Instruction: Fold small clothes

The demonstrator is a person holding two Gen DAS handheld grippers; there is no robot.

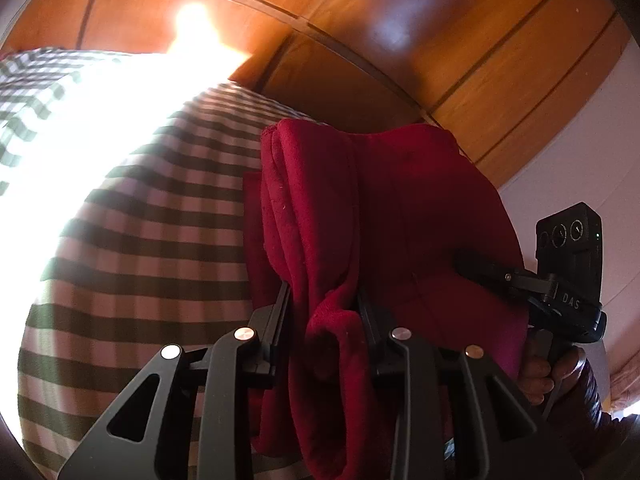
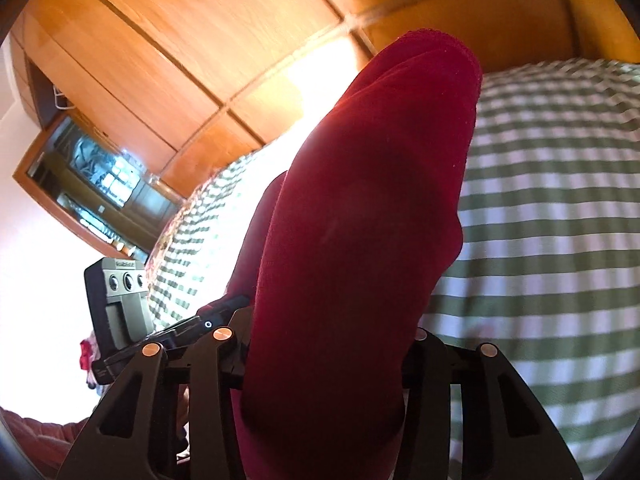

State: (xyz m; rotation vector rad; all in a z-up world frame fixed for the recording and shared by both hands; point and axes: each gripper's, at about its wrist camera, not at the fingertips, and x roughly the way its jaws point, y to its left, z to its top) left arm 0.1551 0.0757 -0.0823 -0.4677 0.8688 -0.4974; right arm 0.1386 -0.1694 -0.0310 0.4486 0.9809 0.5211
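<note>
A dark red garment (image 1: pixel 360 208) is held up above a green-and-white checked bed cover (image 1: pixel 140 240). My left gripper (image 1: pixel 324 300) is shut on a bunched fold of it, with cloth hanging down between the fingers. My right gripper (image 2: pixel 328 344) is shut on another part of the same red garment (image 2: pixel 360 200), which drapes over the fingers and hides the tips. The right gripper also shows in the left wrist view (image 1: pixel 520 276) at the garment's right edge. The left gripper shows in the right wrist view (image 2: pixel 208 316) at the garment's left side.
A wooden wardrobe (image 1: pixel 400 40) with panelled doors stands behind the bed. Strong sunlight washes out part of the checked cover (image 2: pixel 552 220). A wood-framed mirror or cabinet (image 2: pixel 100 184) is on the white wall at left.
</note>
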